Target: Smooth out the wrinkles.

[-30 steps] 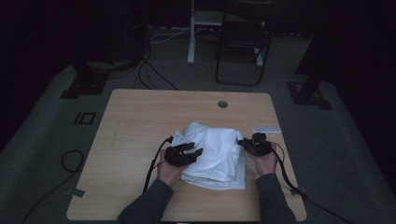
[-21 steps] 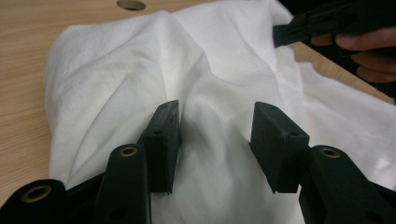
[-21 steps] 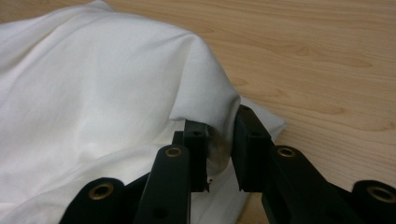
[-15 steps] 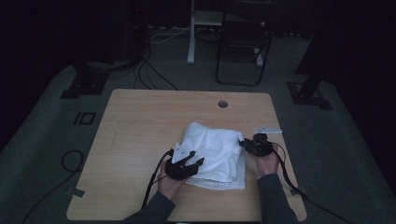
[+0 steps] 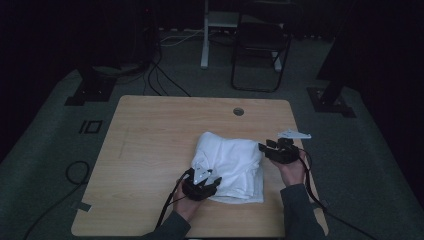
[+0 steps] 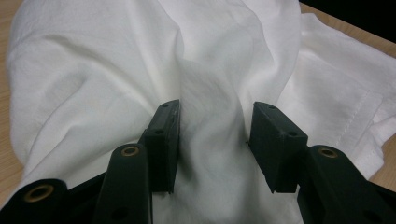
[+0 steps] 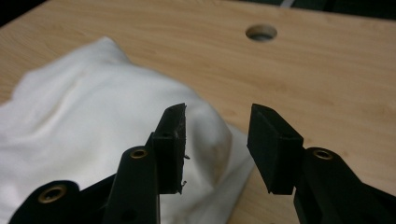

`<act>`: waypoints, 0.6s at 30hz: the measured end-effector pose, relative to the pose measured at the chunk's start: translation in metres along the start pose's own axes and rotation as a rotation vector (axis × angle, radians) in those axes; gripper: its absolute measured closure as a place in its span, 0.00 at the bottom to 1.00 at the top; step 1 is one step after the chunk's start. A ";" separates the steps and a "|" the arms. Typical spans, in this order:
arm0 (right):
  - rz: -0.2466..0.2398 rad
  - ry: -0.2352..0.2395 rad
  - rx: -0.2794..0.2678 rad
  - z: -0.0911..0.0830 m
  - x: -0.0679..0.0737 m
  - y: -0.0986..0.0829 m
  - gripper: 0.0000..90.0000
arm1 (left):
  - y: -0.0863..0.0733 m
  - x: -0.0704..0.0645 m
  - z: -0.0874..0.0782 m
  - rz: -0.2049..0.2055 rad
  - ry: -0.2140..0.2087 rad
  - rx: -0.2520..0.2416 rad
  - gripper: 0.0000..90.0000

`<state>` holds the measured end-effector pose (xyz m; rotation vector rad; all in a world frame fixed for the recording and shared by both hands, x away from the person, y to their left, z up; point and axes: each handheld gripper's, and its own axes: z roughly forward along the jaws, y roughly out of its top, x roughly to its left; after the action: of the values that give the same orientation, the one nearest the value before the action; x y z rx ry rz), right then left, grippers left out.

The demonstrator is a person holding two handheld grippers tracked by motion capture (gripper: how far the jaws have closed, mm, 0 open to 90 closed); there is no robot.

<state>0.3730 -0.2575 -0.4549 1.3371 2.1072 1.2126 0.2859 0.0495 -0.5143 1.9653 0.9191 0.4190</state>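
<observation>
A white cotton garment (image 5: 230, 165) lies loosely folded on the right half of the pale wood-grain table (image 5: 150, 150), its soft cloth rumpled into rounded folds, with a stitched hem showing at its right edge in the left gripper view. The left claw (image 5: 201, 186) sits at the garment's near left corner, held in a hand that comes in from the near edge. Its two blocky black jaws stand parted, with a raised ridge of fabric (image 6: 212, 116) running up between them; the cloth bulges into the gap, but the jaws are not pinched shut on it. The right claw (image 5: 272, 149) hovers at the garment's right edge, its jaws likewise spread apart, with the folded corner just under the left jaw and bare table beneath the other. A round cable hole (image 5: 238, 111) pierces the table at the far side. A small flat white piece (image 5: 295, 134) lies near the right edge, just beyond the right claw.
</observation>
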 end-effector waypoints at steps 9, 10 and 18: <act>-0.043 0.058 0.042 0.024 0.014 0.006 0.64 | -0.003 -0.008 -0.005 0.023 0.014 -0.023 0.59; -0.044 0.063 0.055 0.027 0.014 0.005 0.74 | -0.004 -0.009 -0.006 0.026 0.016 -0.025 0.59; 0.000 -0.025 0.062 0.025 -0.004 0.004 0.97 | -0.008 -0.013 -0.003 0.032 0.014 -0.022 0.59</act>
<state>0.3940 -0.2486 -0.4663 1.3718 2.1438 1.1329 0.2719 0.0446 -0.5184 1.9621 0.8890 0.4598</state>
